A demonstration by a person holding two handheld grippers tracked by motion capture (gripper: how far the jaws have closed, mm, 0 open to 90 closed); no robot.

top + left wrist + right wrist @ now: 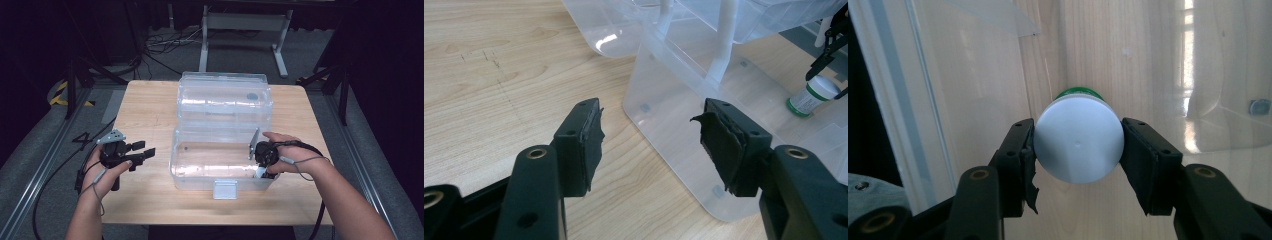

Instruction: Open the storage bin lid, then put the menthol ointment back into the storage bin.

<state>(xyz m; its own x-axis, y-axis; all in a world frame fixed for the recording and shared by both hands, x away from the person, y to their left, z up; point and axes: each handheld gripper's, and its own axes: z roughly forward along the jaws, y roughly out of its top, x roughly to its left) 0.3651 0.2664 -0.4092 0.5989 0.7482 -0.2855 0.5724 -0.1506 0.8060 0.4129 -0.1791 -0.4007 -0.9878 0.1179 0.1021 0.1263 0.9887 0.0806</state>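
High view: the right gripper (263, 167) dips into the clear box (200, 172) on the counter (145, 107); the left gripper (145, 150) waits just beside it, fingers spread, holding nothing.

Left gripper view: the bottle (811, 95) stands at the box's far side.

Right gripper view: both fingers (1020, 150) pinch its white cap. Best to lower it upright until it rests on the floor, then release.

Clear plastic storage box (200, 170): centre of light wooden table (145, 110), lid (225, 95) open toward 12 o'clock.
White-capped green-banded bottle (1079, 139): inside box, 4 o'clock corner.
Left gripper (142, 151): 9 o'clock of box.
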